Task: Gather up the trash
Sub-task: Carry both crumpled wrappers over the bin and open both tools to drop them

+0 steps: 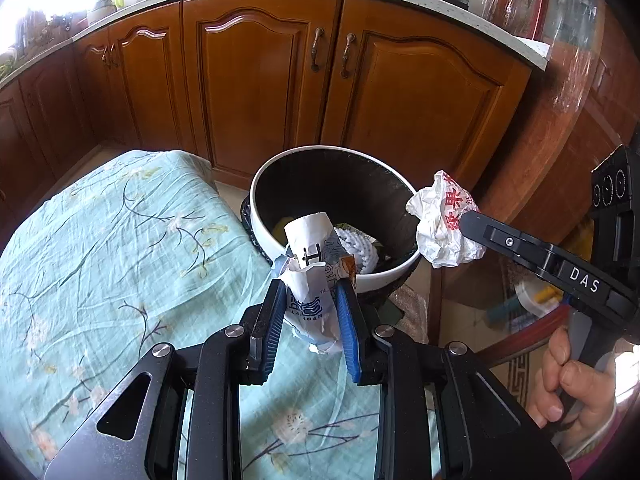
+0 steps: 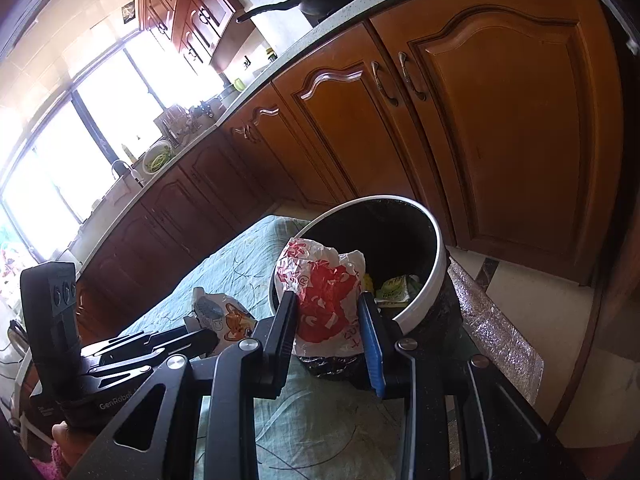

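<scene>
Wooden cabinets (image 1: pixel 260 76) back the bin (image 1: pixel 332 216); left fingers (image 1: pixel 310 320) clamp a white wrapper (image 1: pixel 308 280), right fingers (image 2: pixel 330 320) a red-printed bag (image 2: pixel 324 288).

The left gripper (image 1: pixel 310 316) is a black, angular metal frame with triangular cut-outs and round silver screw heads at its joints; its two fingers carry ribbed blue pads (image 1: pixel 347 330). The right gripper (image 2: pixel 330 332) is built the same, black linkages with silver screws and a blue ribbed pad. Its finger bears white "DAS" lettering, and three round sockets mark its black upright block. A pink knitted sleeve cuff (image 1: pixel 608 436) shows at the person's right hand (image 1: pixel 576 384).
</scene>
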The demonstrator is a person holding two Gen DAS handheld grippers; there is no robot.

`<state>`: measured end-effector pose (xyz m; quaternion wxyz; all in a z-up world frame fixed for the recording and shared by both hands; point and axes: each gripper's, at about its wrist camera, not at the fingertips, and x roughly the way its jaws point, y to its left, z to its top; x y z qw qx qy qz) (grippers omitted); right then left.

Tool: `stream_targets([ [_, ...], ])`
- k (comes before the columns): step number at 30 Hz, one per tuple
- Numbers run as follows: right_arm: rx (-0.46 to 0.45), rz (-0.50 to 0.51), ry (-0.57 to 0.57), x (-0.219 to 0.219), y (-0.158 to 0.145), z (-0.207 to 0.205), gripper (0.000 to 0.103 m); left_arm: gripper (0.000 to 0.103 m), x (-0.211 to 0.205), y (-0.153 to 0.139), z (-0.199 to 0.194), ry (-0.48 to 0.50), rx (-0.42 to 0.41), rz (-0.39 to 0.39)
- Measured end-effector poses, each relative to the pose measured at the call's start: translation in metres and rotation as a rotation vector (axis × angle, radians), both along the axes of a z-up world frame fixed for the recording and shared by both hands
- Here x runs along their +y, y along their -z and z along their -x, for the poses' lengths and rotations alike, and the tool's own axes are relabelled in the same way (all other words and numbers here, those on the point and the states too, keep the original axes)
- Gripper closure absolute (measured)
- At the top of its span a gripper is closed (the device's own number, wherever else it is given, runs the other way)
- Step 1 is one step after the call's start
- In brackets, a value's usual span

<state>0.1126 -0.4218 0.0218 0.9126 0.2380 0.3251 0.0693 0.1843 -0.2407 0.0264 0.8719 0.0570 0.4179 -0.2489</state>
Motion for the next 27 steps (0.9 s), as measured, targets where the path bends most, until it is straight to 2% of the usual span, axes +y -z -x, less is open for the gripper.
stream_targets([
  [14,0.007,0.047,0.014,-0.013,-0.006,-0.030,0.072,0.078,-0.034,-0.005,-0.026,0.043,-0.005,-0.021],
  [27,0.078,0.088,0.013,-0.024,0.008,-0.055,0.071,0.078,-0.061,0.010,-0.059,0.055,0.027,-0.085],
])
